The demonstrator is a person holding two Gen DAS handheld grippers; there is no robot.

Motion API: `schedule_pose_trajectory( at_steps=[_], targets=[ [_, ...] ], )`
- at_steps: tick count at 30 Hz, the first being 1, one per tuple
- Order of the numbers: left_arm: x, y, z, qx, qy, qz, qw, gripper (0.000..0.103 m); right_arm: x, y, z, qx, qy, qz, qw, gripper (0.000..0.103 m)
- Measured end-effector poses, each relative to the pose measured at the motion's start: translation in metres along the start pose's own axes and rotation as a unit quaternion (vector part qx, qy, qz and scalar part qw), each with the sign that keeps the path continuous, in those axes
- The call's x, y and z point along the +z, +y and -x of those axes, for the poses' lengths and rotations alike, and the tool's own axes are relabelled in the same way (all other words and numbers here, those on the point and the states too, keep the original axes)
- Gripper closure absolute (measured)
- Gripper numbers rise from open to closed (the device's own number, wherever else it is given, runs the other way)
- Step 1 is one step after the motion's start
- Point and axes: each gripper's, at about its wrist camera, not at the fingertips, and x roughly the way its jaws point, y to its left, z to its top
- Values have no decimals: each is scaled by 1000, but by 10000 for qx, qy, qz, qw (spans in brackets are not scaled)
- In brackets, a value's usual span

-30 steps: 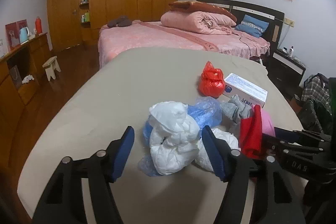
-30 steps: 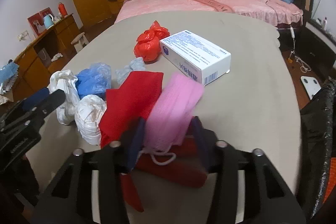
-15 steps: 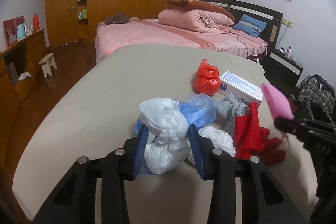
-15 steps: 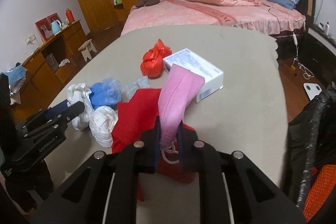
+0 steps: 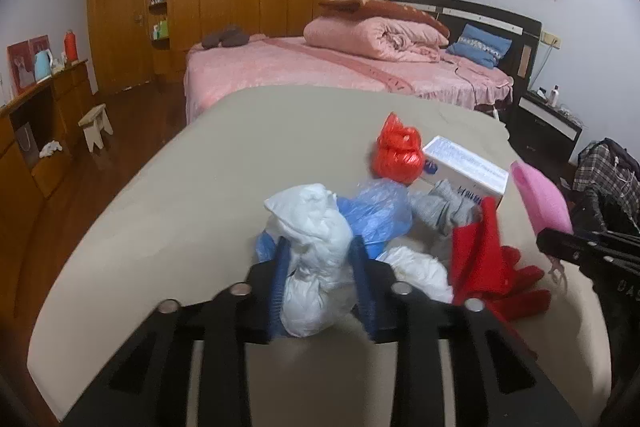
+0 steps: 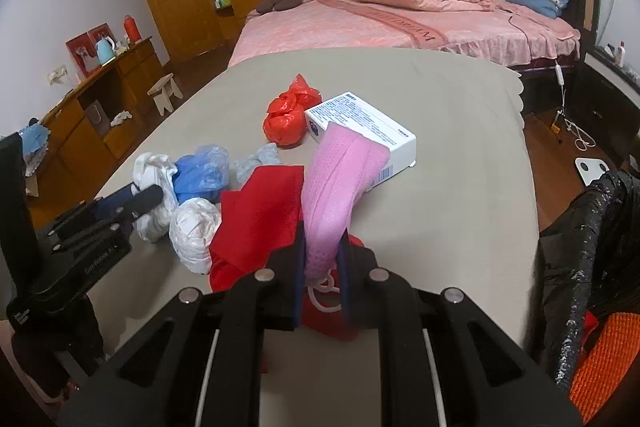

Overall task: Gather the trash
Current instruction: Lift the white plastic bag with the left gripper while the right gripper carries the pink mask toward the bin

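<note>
Lying on beige table (image 5: 168,211): crumpled white plastic bag (image 5: 316,259), left gripper (image 5: 320,269) jaws closing on it; pink knitted cloth (image 6: 340,183), being held clamped in right gripper (image 6: 322,255).

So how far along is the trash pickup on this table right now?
Early, and nothing looks binned yet. The right gripper is shut on a pink mask, lifted off the table. The left gripper is closing around a white bag. Left on the table: the blue bag, a second white bag, the red cloth, the orange bag and the box.
</note>
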Motion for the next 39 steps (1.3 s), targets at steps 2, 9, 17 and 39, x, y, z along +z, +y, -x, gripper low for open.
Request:
schedule_pose_trajectory(
  at_steps=[2, 9, 17, 39],
  targets=[
    [3, -1, 8, -47, -96, 23, 9999, 85, 0, 0, 3, -8, -12, 24, 10000, 90],
    [13, -10, 27, -190, -315, -31, 9993, 86, 2, -1, 16, -8, -132, 45, 9999, 90],
    [23, -31, 39, -338, -467, -100, 9983, 86, 5, -8, 35, -62, -261, 20, 9996, 90],
    [53, -121, 68, -1039, -856, -515, 9896, 86, 6, -58, 115, -443, -853, -270, 9950, 90]
  ],
)
